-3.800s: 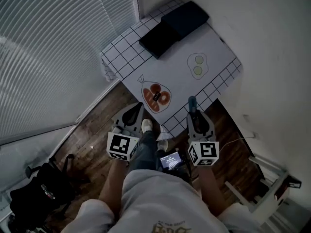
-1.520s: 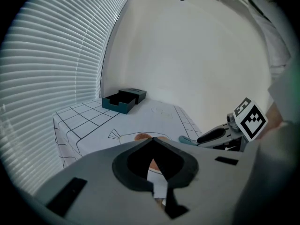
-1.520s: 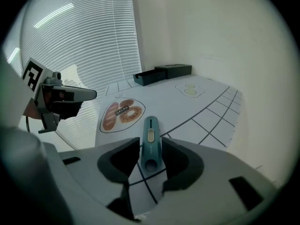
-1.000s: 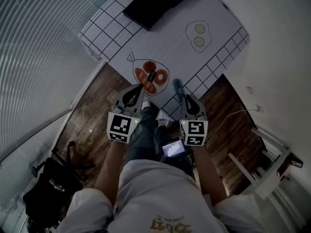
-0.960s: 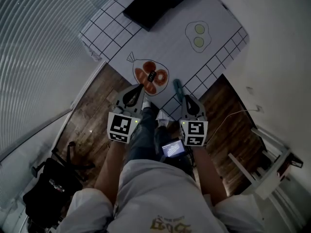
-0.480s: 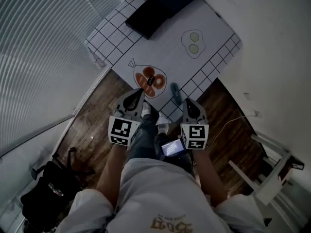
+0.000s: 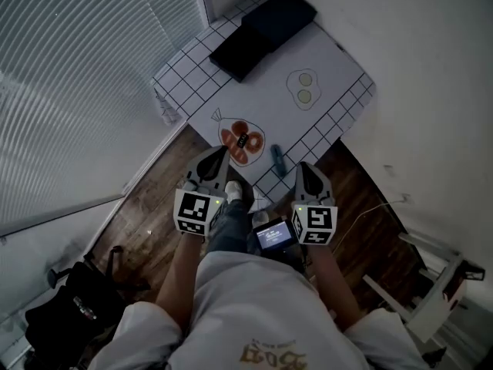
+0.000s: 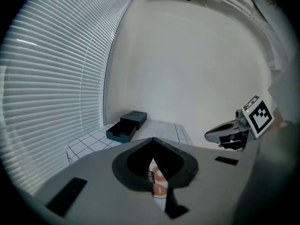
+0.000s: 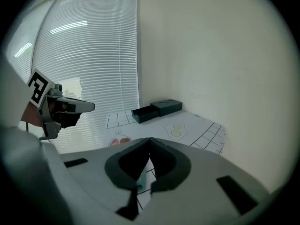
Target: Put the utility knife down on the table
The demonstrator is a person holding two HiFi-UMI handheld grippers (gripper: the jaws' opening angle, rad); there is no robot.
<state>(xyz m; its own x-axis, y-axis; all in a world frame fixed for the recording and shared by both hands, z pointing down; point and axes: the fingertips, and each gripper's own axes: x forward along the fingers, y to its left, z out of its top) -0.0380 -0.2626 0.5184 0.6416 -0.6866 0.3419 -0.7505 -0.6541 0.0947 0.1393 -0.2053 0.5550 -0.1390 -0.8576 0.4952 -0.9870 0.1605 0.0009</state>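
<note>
The teal utility knife point(image 7: 277, 160) lies flat on the white gridded table point(image 7: 269, 91), close to its near edge and right of the drawn bread bag point(image 7: 242, 139). My right gripper point(image 7: 302, 167) hangs shut and empty, above and short of the knife, apart from it. Through the gap under its jaws in the right gripper view, a strip of the knife point(image 9: 141, 178) shows. My left gripper point(image 7: 221, 152) is shut too, with nothing in it, over the table's near edge by the bread drawing point(image 8: 158, 179).
A dark box with its drawer pulled out point(image 7: 262, 31) sits at the table's far end, with a drawing of two green slices point(image 7: 303, 89) before it. Window blinds point(image 7: 77, 91) run along the left and a wall stands at the right. A black bag point(image 7: 69, 311) lies on the wooden floor.
The knife, held in the right gripper at first, now lies on the table. Both grippers have lifted up and drawn back from it.
</note>
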